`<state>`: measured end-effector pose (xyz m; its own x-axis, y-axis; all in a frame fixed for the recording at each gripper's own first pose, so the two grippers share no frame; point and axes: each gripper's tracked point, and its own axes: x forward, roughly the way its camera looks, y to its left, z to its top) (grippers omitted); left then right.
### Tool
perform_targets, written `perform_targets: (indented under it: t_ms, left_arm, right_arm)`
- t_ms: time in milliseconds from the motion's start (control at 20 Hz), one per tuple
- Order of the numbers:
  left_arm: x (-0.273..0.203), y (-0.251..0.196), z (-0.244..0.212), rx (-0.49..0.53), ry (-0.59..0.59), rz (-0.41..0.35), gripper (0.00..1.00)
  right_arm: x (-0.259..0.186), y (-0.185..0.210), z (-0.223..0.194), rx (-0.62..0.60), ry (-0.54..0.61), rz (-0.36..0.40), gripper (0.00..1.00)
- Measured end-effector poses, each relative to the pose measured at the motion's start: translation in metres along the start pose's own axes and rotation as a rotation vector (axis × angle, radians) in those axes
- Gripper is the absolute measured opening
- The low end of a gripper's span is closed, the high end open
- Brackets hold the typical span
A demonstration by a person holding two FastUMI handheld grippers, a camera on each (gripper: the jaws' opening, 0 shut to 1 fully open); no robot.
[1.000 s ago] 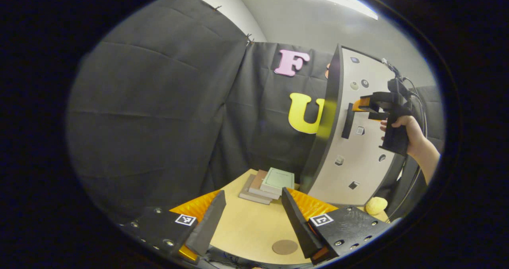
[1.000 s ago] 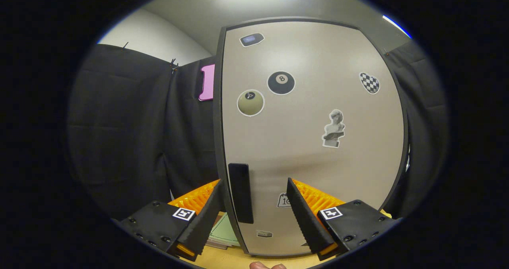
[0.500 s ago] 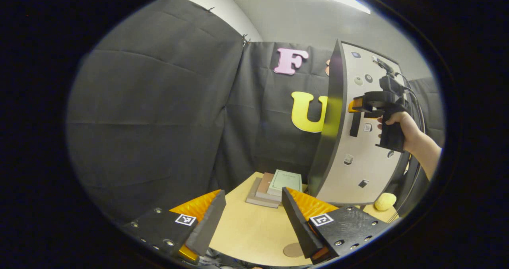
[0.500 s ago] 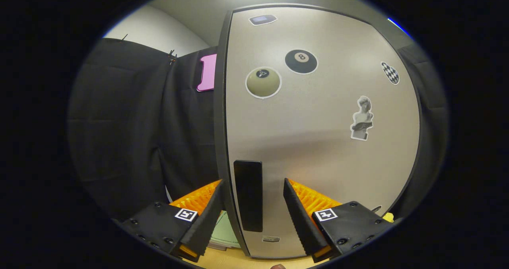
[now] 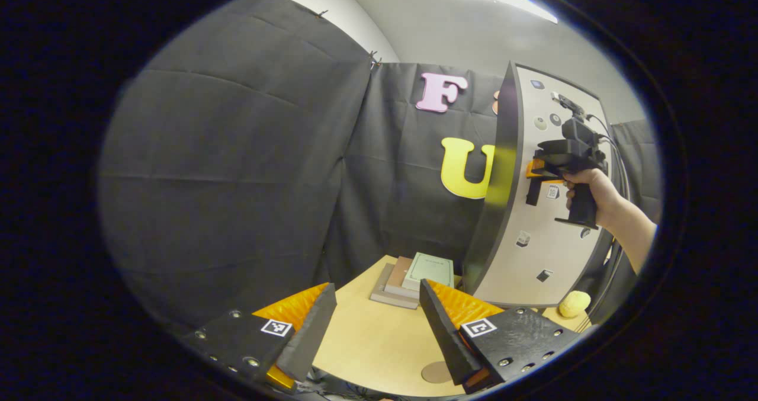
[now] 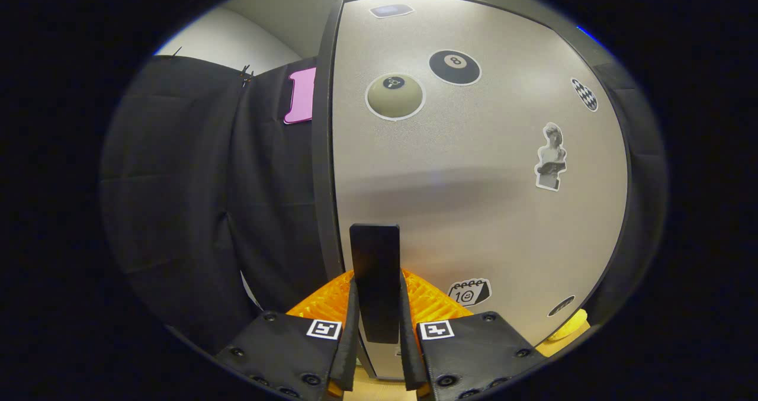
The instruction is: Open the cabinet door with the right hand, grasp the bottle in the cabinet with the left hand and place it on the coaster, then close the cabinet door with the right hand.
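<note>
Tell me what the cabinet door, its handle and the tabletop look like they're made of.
Cabinet door: looks like a smooth grey laminate or painted panel with a satin sheen, dark edging, stickers lying flat on it. Handle: matte black bar, plastic or coated metal, can't tell which; the right tongs are closed on it. Tabletop: pale wood-look surface, probably laminate, even colour and low gloss.

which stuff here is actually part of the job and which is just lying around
Part of the job: cabinet door, its handle clamped by the right gripper, the coaster, the open left gripper.

Lying about: stack of books, yellow ball, stickers on the door.
</note>
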<state>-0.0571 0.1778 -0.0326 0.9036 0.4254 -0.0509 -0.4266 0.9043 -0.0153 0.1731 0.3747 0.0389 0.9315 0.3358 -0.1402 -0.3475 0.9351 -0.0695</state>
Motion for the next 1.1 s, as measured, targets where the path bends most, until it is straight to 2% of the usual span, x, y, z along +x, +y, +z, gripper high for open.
perform_targets:
  t_ms: [100, 200, 250, 300, 500, 550, 800, 950, 1100]
  left_arm:
    - [-0.002, -0.001, -0.001, -0.005, 0.003, 0.000, 0.85]
    - [-0.006, -0.002, -0.003, -0.007, 0.005, -0.007, 0.86]
    - [-0.008, -0.003, -0.003, -0.004, 0.008, -0.010, 0.86]
    - [-0.009, -0.004, -0.006, 0.002, 0.010, -0.013, 0.86]
    - [-0.010, -0.021, -0.011, 0.017, 0.024, -0.043, 0.88]
    - [-0.011, -0.026, -0.011, 0.021, 0.029, -0.057, 0.86]
    - [-0.003, -0.052, -0.036, 0.045, 0.082, -0.118, 0.88]
    - [-0.019, -0.069, -0.047, 0.016, 0.097, -0.145, 0.86]
    - [-0.052, -0.072, -0.053, 0.003, 0.091, -0.128, 0.85]
  right_arm:
    - [-0.001, 0.000, -0.001, 0.010, 0.013, 0.015, 0.29]
    - [-0.003, 0.000, -0.001, 0.006, 0.007, 0.034, 0.29]
    - [-0.005, 0.000, -0.001, 0.002, -0.002, 0.046, 0.22]
    - [-0.007, 0.000, -0.001, -0.010, -0.001, 0.060, 0.21]
    - [-0.015, 0.000, 0.000, -0.017, -0.006, 0.109, 0.22]
    - [-0.017, -0.002, -0.002, -0.024, -0.003, 0.114, 0.22]
    - [-0.033, -0.006, -0.005, -0.029, 0.017, 0.170, 0.22]
    - [-0.038, -0.009, -0.005, -0.022, 0.018, 0.223, 0.22]
    - [-0.042, -0.012, -0.006, -0.036, 0.010, 0.254, 0.22]
